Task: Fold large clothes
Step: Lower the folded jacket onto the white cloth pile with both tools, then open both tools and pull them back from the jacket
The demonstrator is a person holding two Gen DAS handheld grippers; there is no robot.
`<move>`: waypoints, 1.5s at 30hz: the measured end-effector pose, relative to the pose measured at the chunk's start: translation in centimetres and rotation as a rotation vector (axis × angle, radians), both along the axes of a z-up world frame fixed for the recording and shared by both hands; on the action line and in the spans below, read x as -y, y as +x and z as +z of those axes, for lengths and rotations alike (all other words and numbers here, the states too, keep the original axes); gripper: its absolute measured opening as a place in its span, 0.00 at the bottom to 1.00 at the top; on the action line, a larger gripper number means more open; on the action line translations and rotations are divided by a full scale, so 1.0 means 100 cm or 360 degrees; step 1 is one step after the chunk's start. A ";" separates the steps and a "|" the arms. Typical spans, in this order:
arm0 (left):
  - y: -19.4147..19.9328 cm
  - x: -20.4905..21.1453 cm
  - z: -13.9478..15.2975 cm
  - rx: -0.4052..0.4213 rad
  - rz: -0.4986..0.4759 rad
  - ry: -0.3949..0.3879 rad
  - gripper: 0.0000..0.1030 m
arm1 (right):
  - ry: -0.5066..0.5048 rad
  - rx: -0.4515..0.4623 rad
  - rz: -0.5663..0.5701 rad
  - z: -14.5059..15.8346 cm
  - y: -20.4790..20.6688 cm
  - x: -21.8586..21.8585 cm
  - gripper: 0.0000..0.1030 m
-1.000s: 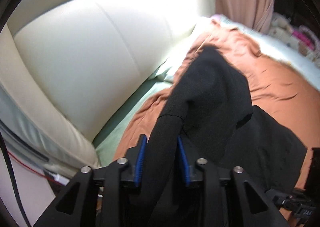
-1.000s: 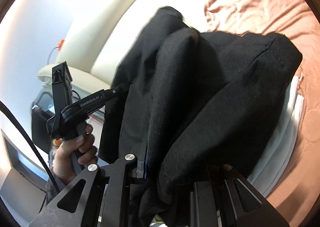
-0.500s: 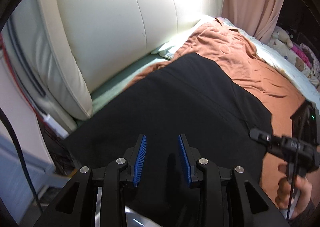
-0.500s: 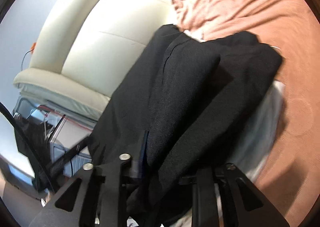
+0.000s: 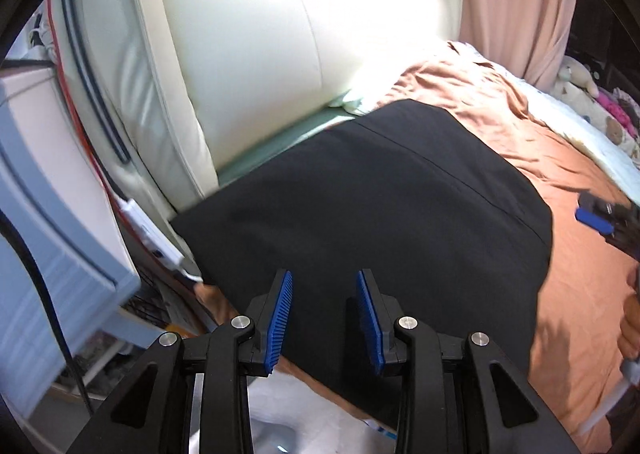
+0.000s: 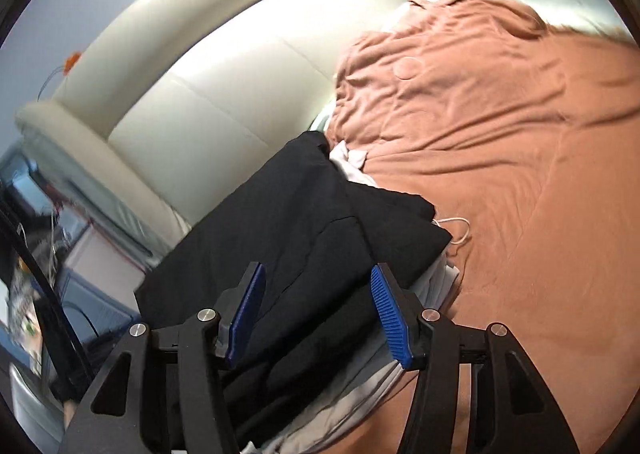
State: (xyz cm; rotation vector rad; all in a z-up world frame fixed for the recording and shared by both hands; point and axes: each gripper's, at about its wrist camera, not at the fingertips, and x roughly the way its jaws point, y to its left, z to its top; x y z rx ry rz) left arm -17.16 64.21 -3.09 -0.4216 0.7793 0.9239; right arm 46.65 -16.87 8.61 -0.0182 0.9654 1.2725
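bed: rust-orange cover (image 6: 500,158) | headboard: padded cream (image 5: 256,54) | curtain: pink (image 5: 520,2) | light: bright on headboard

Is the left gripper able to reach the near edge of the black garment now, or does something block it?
Probably yes. The left gripper hangs just above the black garment, fingers apart with nothing between them, and nothing lies over the near edge on the orange bedspread.

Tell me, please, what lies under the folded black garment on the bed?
In the right wrist view, the black garment sits on a stack of pale folded clothes, which rests on the orange bedspread. How many pieces the stack holds is hidden beneath the garment.
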 end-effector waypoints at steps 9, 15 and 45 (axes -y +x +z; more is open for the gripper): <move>0.011 -0.055 -0.007 -0.0094 0.0127 0.0127 0.34 | -0.0219 0.0201 0.0107 -0.014 -0.028 -0.053 0.51; 0.014 -0.071 -0.040 -0.0206 0.0194 0.0032 0.34 | -0.0281 0.0163 0.0113 -0.051 -0.017 -0.076 0.51; 0.008 0.140 0.062 0.0171 -0.0075 0.0072 0.95 | -0.0201 0.0403 0.0116 0.094 -0.112 0.067 0.83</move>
